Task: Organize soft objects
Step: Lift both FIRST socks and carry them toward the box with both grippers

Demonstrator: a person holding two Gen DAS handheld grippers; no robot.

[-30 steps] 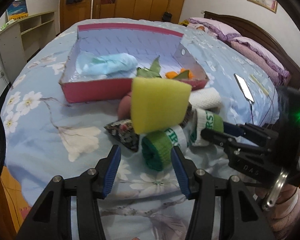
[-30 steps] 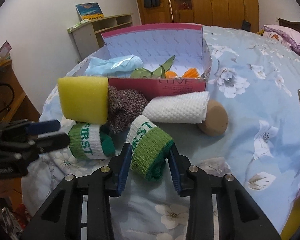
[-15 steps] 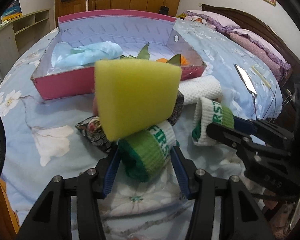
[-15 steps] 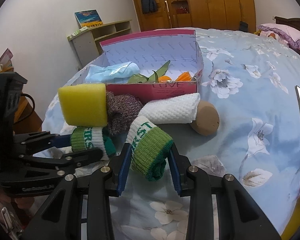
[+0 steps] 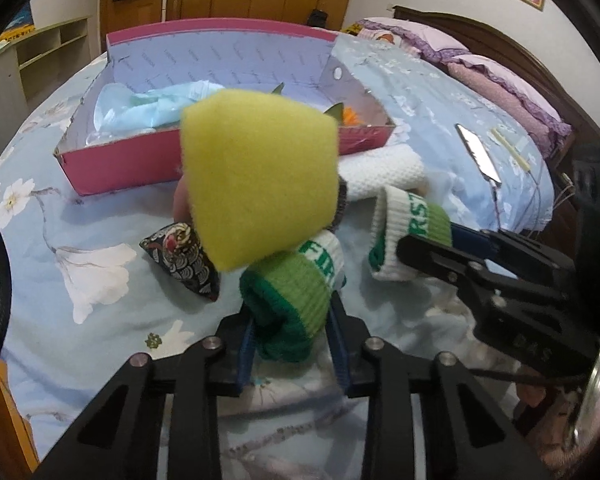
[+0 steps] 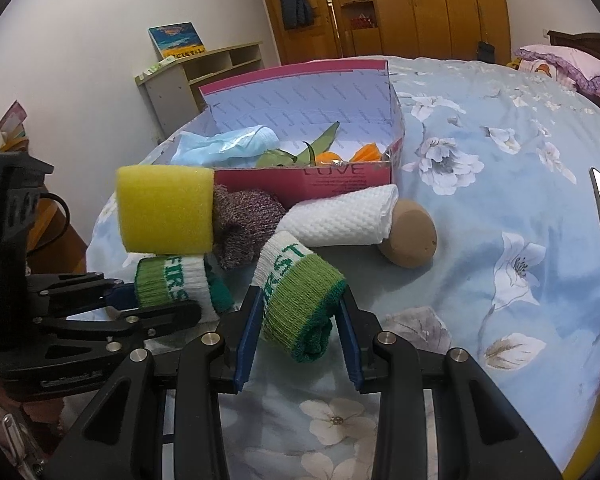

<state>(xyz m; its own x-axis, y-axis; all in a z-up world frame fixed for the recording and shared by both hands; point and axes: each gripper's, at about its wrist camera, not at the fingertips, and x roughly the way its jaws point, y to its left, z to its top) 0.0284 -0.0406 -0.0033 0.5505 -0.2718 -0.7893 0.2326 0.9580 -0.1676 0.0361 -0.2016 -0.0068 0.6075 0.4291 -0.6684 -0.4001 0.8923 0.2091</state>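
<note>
Between blue pads (image 5: pixel 247 350), ribbed knit roll (image 5: pixel 290 304)

Black plastic left gripper (image 5: pixel 292 344) and right gripper (image 6: pixel 300 334), blue finger pads, silver screws.

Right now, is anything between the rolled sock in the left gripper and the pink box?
Yes. The yellow sponge sits directly above and ahead of the sock held in the left gripper, leaning on it. The speckled knit bundle lies behind it, before the pink box. Lift over them.
</note>
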